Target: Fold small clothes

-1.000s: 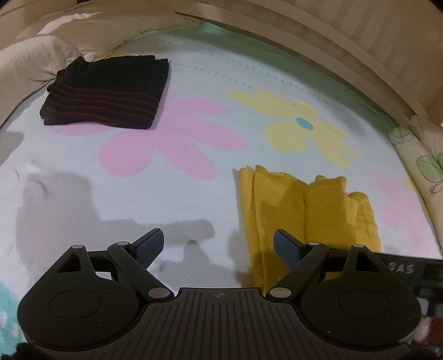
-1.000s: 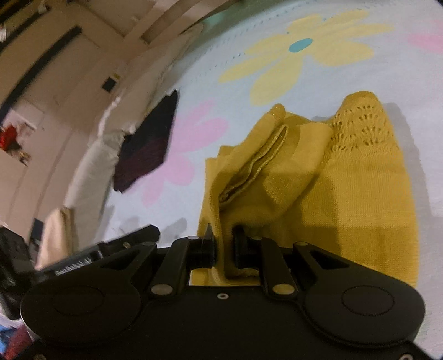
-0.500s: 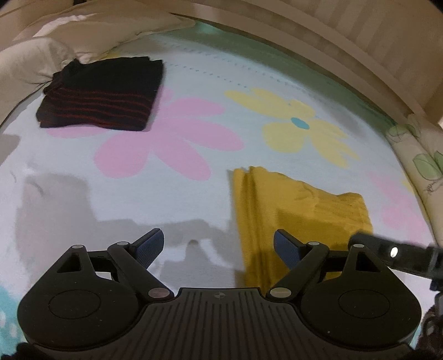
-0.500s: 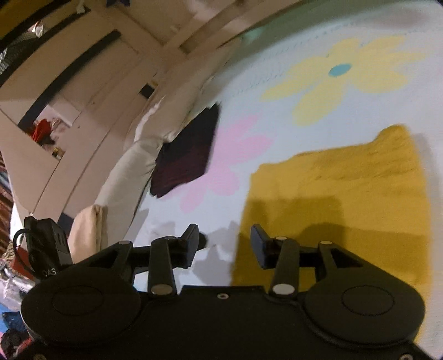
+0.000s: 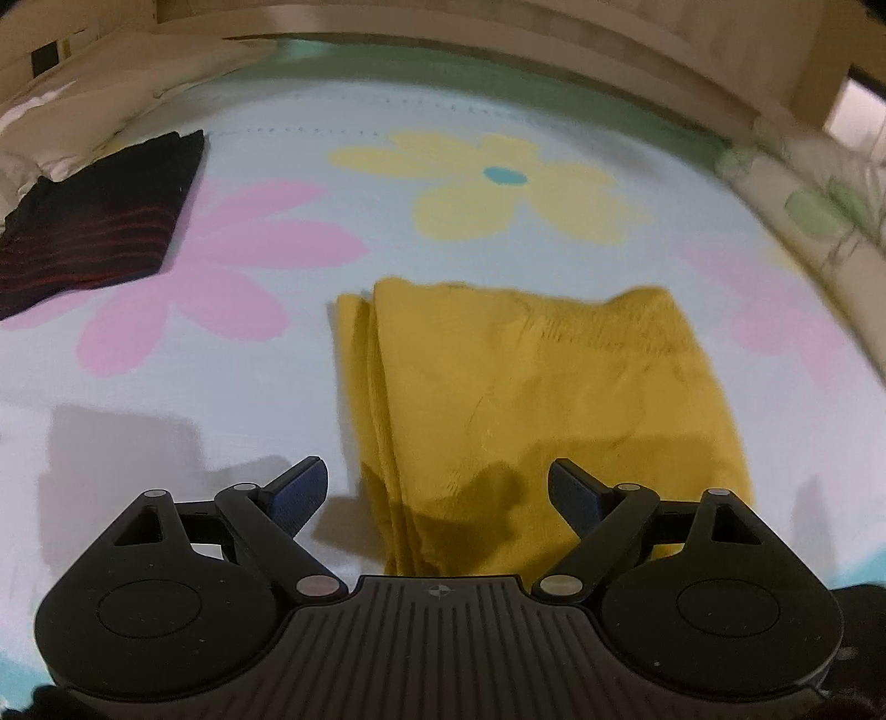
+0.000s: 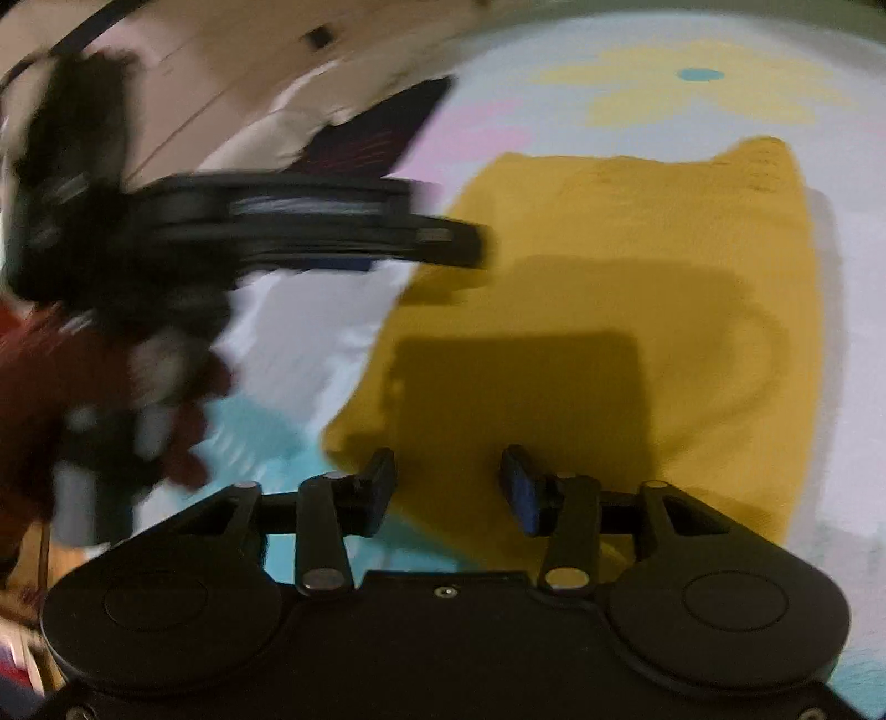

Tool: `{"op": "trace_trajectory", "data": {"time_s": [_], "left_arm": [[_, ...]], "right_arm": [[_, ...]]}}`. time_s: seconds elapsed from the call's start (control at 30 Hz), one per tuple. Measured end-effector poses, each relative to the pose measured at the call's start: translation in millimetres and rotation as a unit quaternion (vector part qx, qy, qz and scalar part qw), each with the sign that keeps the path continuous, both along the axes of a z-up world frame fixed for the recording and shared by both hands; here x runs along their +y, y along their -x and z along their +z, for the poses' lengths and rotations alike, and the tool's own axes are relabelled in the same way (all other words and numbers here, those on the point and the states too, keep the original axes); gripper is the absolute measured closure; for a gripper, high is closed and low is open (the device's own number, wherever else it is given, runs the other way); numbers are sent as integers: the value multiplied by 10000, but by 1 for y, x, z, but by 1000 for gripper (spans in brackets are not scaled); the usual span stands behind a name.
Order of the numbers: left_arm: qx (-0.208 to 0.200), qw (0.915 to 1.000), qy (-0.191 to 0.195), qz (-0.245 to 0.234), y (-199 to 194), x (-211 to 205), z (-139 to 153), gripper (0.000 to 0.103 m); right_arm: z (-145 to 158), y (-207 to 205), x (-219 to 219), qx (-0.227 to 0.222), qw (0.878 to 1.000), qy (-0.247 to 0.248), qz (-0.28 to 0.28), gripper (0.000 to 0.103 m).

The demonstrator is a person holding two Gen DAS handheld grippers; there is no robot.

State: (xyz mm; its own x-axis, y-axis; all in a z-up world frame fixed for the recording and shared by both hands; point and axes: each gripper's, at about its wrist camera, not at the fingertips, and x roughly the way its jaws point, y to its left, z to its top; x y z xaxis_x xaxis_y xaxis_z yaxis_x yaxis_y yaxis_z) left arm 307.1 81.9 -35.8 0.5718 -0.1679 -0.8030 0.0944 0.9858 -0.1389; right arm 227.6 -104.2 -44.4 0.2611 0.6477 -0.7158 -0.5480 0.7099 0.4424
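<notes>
A yellow knit garment [image 5: 526, 399] lies folded flat on the flowered bedsheet [image 5: 221, 387], its layered edge on the left. My left gripper [image 5: 437, 490] hangs open just above its near left corner, nothing between the blue pads. In the right wrist view the same yellow garment [image 6: 609, 304] fills the middle. My right gripper [image 6: 451, 484] hovers over its near edge, jaws opening, with no cloth pinched. The left gripper [image 6: 459, 243] shows there as a blur, reaching in from the left. A folded black garment with red stripes [image 5: 94, 221] rests at the far left.
Cream pillows [image 5: 83, 122] line the far left edge and a leaf-print pillow [image 5: 819, 210] the right. A pale wooden bed frame [image 5: 498, 33] closes the far side. A hand in a dark red sleeve [image 6: 111, 387] holds the left gripper.
The right gripper let go of the yellow fold and opened. The garment went from bunched to flat. Both grippers slid sideways, and the left one now sits over the garment's near corner.
</notes>
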Motion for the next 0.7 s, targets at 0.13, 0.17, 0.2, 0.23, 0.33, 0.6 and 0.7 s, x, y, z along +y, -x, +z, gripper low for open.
{"op": "trace_trajectory", "data": {"time_s": [0.13, 0.17, 0.2, 0.23, 0.33, 0.6, 0.7], "left_arm": [[257, 9996, 32, 122, 2, 12, -20, 15], [227, 9997, 79, 107, 3, 15, -20, 15], [231, 9997, 74, 79, 3, 16, -19, 15], [235, 9997, 51, 60, 3, 16, -18, 15], [213, 9997, 70, 86, 4, 16, -20, 13], [207, 9997, 106, 69, 4, 15, -20, 11], [209, 9997, 111, 91, 3, 14, -20, 10]], "right_arm": [[19, -3, -9, -56, 9997, -146, 169, 47], [24, -4, -14, -129, 9997, -92, 183, 47], [29, -6, -18, -229, 9996, -14, 184, 47], [34, -8, -22, -340, 9993, 63, 171, 47], [44, -19, -41, -706, 9973, 210, -68, 45], [32, -83, -55, -1060, 9885, -69, -1078, 28], [15, -99, -54, -718, 9892, -143, -1271, 28]]}}
